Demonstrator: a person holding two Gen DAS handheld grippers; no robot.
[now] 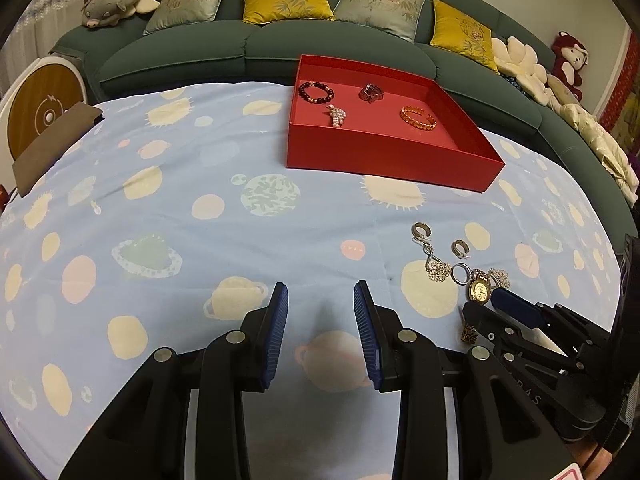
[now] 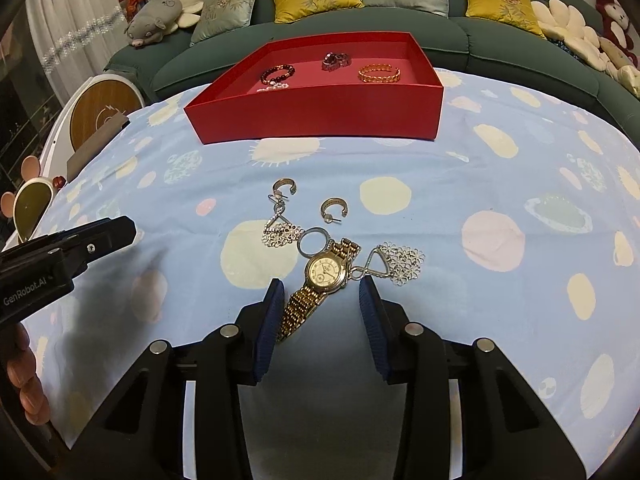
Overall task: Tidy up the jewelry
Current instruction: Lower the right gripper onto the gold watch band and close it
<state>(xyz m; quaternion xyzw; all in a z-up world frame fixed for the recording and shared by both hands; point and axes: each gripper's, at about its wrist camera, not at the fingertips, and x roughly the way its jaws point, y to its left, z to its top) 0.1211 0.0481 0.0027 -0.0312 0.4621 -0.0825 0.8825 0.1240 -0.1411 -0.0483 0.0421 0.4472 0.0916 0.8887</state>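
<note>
I see my right gripper (image 2: 320,300) spread wide, straddling the gold watch (image 2: 325,272) on the tablecloth (image 2: 500,168); my left gripper (image 1: 321,312) hovers wide, empty. The red box (image 2: 320,120) holds bracelets.

Both grippers, left gripper (image 1: 321,332) and right gripper (image 2: 320,322), have black frames, ribbed blue pads (image 2: 269,326), silver round screws (image 2: 158,347); one side reads "GenRobot.AI".

Dim, warm indoor light; soft shadows, strong fisheye edge warping.
</note>
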